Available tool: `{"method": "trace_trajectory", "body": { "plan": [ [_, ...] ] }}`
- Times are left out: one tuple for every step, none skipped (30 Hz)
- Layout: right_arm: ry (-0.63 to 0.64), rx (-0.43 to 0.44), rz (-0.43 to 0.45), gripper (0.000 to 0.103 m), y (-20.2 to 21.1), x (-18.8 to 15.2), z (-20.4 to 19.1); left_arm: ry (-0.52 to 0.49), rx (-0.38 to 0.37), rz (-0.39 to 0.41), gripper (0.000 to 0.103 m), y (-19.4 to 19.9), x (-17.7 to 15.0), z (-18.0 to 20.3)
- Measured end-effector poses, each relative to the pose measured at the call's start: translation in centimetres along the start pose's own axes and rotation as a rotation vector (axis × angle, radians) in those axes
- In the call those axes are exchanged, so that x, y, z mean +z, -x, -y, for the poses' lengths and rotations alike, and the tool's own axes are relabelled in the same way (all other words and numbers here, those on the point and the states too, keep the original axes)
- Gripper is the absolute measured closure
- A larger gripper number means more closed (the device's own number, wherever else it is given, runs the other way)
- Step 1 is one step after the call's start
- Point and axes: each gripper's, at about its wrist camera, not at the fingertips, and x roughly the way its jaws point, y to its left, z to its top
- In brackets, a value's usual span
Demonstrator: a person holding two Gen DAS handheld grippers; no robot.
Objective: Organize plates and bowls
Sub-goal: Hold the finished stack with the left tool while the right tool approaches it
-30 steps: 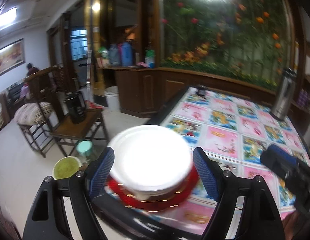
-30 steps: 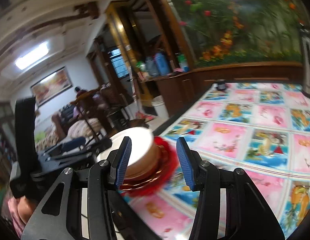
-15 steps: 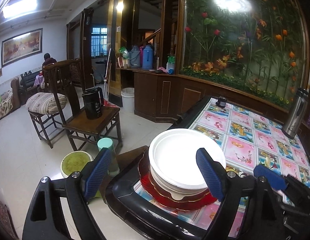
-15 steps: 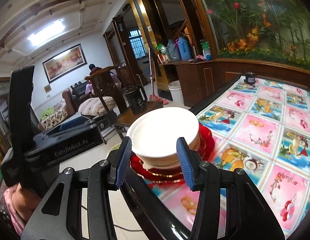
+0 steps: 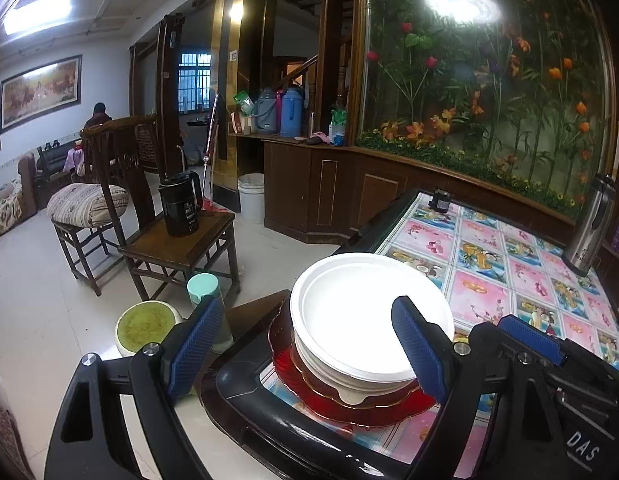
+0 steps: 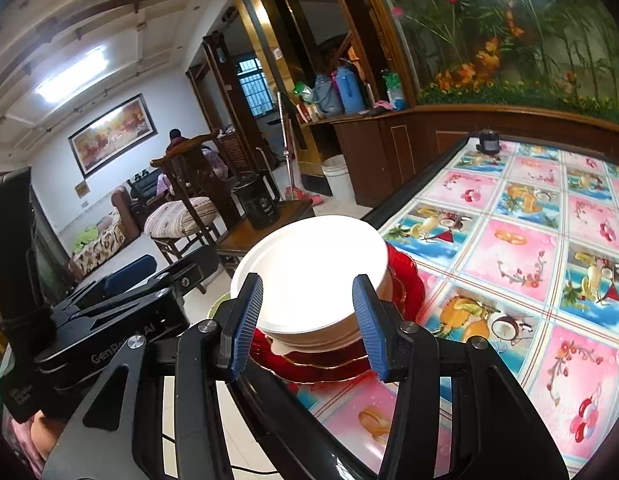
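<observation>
We see a stack of white bowls [image 5: 369, 320] resting on red plates [image 5: 349, 404] at the near corner of the bench [image 5: 509, 264], low in the centre of both views. Our left tongs [image 5: 309, 348] stand wide and empty before the stack. Our right tongs [image 6: 305, 324] are partly spread, gripping nothing.

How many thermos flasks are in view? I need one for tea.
3: two blue ones side by side on the wooden counter at the back, and a steel one at the table's far right edge. Others may be hidden.
</observation>
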Motion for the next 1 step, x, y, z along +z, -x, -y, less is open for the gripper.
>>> {"method": "trace_trajectory", "body": {
  "plan": [
    [-0.005, -0.002, -0.001, 0.056, 0.04, 0.00, 0.01, 0.002, 0.001, -0.005, 0.016, -0.04, -0.01, -0.02]
  ]
}}
